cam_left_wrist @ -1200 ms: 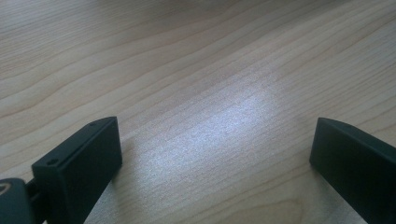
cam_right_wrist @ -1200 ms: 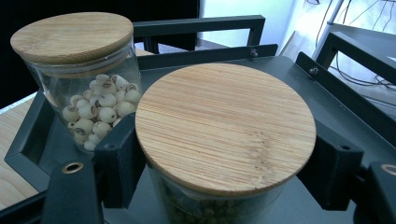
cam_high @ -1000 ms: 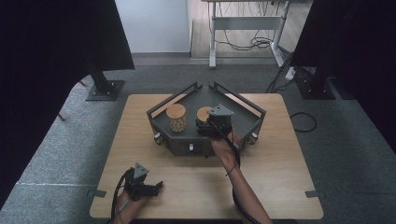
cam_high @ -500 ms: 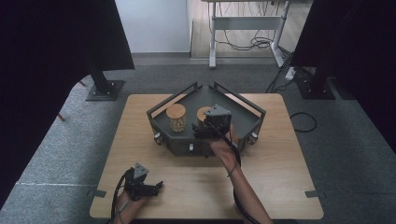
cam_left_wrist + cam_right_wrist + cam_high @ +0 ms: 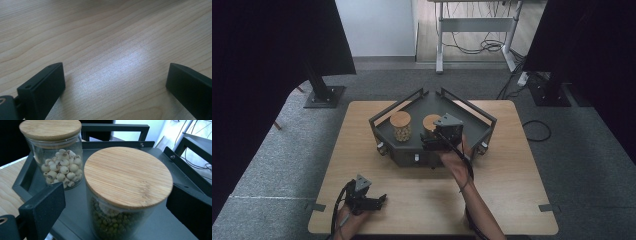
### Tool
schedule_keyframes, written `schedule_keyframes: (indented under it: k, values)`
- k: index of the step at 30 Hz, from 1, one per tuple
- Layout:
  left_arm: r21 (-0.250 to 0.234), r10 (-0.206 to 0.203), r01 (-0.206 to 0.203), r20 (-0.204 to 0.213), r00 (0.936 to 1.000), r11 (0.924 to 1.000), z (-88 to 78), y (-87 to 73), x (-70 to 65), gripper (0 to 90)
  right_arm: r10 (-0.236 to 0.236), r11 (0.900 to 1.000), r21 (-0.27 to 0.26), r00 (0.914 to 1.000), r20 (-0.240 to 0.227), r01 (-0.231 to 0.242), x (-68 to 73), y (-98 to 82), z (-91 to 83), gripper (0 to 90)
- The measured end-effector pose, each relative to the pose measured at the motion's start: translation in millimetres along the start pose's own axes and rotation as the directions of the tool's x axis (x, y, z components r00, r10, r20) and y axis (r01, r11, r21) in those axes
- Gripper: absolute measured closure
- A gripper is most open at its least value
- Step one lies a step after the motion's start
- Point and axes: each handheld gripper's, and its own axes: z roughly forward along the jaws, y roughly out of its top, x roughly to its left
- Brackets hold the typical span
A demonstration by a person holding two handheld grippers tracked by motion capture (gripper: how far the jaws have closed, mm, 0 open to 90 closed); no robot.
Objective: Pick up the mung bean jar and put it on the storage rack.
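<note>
A glass jar of green beans (image 5: 117,220) with a bamboo lid (image 5: 430,121) stands in a dark metal tray (image 5: 409,156) on the table. Beside it, to the left, is a second jar holding white beans (image 5: 401,126) (image 5: 61,170). My right gripper (image 5: 432,136) (image 5: 115,210) reaches into the tray from the front. Its jaws have just been opening and now stand wide on either side of the green-bean jar, with a gap at the left pad. My left gripper (image 5: 379,200) (image 5: 115,85) rests open over bare wood near the table's front left edge.
The tray (image 5: 75,205) has raised rails at the back and sides. The wooden table (image 5: 512,190) stands on grey carpet. Black stands and a desk frame with cables are beyond the far edge.
The right gripper has shifted slightly at the green-bean jar. The left gripper has stayed where it was.
</note>
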Motion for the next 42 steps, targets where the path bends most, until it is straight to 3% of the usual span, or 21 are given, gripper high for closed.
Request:
schedule_keyframes:
  k: [17, 42]
  values:
    - [0.000, 0.000, 0.000, 0.000, 1.0000, 1.0000, 0.0, 0.0, 0.0, 2.0, 0.003, 1.000, 0.002, 1.0000, 0.007, -0.003, -8.5, -6.7, -25.1, 2.1]
    - [-0.002, -0.003, 0.003, -0.003, 1.0000, 1.0000, 0.4, -0.2, -1.0, 1.8, 0.014, 1.000, 0.026, 0.9999, 0.004, -0.014, -14.2, -20.1, -40.0, 0.0]
